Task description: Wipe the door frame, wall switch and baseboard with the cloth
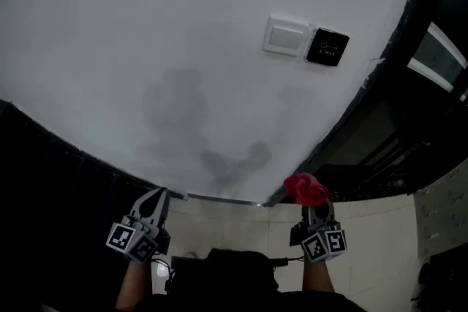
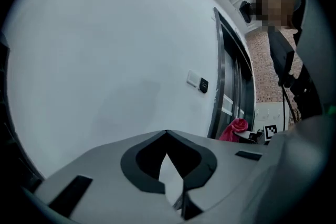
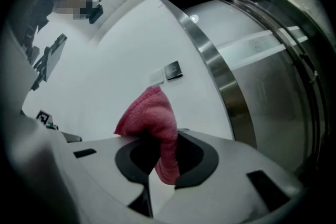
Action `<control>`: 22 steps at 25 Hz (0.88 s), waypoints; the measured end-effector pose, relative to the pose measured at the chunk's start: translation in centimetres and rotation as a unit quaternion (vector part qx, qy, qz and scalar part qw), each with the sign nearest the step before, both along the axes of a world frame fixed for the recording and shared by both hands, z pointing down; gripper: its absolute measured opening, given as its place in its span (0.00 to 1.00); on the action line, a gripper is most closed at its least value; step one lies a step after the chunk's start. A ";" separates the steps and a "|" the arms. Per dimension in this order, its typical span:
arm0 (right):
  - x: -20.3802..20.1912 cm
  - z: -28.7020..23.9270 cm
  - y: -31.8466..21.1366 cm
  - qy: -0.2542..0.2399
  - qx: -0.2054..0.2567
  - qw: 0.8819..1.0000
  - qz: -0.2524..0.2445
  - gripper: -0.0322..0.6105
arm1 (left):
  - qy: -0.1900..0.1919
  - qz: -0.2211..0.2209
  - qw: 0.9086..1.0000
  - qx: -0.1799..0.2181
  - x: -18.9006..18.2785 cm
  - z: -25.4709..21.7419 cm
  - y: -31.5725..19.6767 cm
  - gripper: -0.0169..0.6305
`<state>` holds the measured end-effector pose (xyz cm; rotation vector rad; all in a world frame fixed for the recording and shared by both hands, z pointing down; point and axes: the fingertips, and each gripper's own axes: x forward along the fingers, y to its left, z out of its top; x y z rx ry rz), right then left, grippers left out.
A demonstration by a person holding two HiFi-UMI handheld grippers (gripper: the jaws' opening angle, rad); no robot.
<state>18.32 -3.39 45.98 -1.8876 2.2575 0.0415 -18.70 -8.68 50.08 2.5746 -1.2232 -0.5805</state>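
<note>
My right gripper (image 1: 314,204) is shut on a bunched red cloth (image 1: 304,188), held low beside the foot of the dark door frame (image 1: 380,77). In the right gripper view the cloth (image 3: 153,119) sticks up out of the gripper (image 3: 160,140), with the steel door frame (image 3: 211,62) to its right. A white wall switch (image 1: 287,36) and a black exit button (image 1: 327,47) sit high on the white wall, well above both grippers. My left gripper (image 1: 159,193) is shut and empty, its tips by the thin metal baseboard (image 1: 219,198). Its own view shows the gripper (image 2: 167,134) facing bare wall.
A dark panel (image 1: 44,179) borders the wall at lower left. Pale floor tiles (image 1: 380,230) lie below the baseboard. Glass door panels (image 3: 273,92) fill the opening right of the frame. A person (image 2: 286,44) stands behind, by the right gripper.
</note>
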 end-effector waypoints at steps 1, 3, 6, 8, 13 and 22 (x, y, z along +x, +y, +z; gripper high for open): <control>-0.3 0.2 0.4 -0.016 0.002 1.000 0.010 0.13 | -0.016 0.000 1.000 0.009 -0.3 0.0 -0.2 0.01; -1.3 0.7 1.4 -0.038 0.005 0.999 0.024 0.13 | -0.049 -0.005 0.999 0.022 -1.3 0.1 -0.5 0.01; -1.9 0.6 2.2 -0.037 0.010 0.998 0.041 0.13 | -0.066 0.006 0.997 0.032 -1.8 -0.1 -1.3 0.01; -1.5 0.3 2.5 -0.035 0.010 0.998 0.050 0.13 | -0.060 0.004 0.997 0.042 -1.5 -0.4 -2.0 0.01; -0.4 0.4 3.3 -0.039 0.009 0.997 0.065 0.13 | -0.034 0.000 0.998 0.058 -0.7 -1.2 -2.8 0.01; -0.5 -0.2 1.8 -0.049 0.014 0.998 0.039 0.13 | -0.023 -0.019 0.999 0.041 -2.7 0.0 -1.5 0.01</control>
